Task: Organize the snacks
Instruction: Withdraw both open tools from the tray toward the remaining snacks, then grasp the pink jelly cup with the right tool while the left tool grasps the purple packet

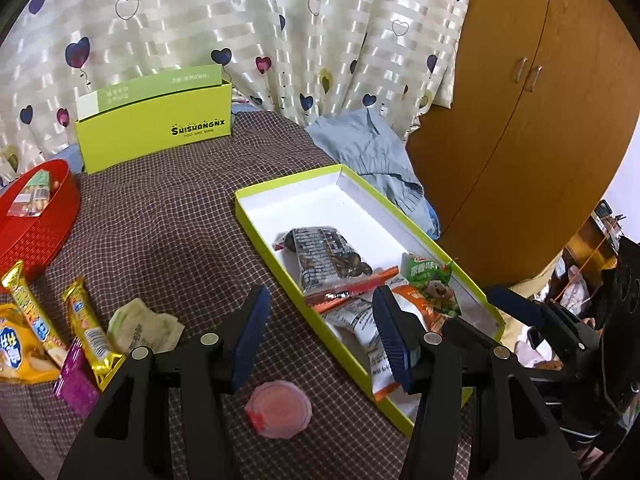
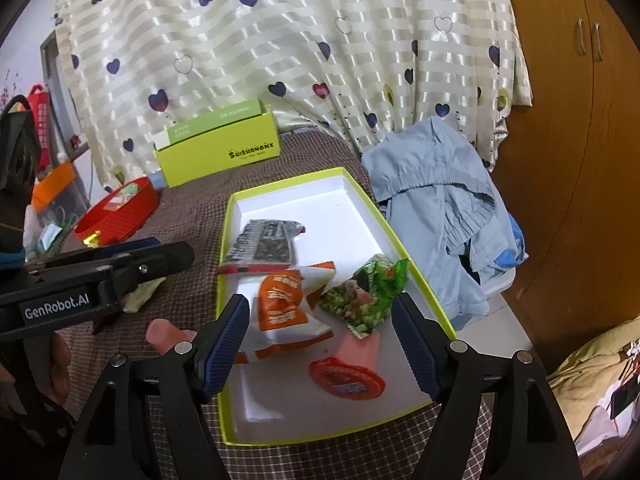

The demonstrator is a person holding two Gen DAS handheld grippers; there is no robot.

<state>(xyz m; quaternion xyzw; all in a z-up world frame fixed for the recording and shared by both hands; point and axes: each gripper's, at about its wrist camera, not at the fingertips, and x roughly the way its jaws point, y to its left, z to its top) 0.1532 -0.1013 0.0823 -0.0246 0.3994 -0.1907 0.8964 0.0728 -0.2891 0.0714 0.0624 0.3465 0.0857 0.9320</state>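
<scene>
Shallow lime-green tray [image 2: 416, 268] with white floor holds crinkled snack packets [image 2: 280, 304].

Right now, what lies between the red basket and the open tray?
Only bare checkered cloth between red basket and tray, seen in the left wrist view.

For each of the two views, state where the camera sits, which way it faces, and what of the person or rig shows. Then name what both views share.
Left wrist: on the left gripper, angled down at the jelly cup; right gripper at right.
Right wrist: on the right gripper, above the shallow box; left gripper at left.
Shared: shallow box, red basket, curtain.
</scene>
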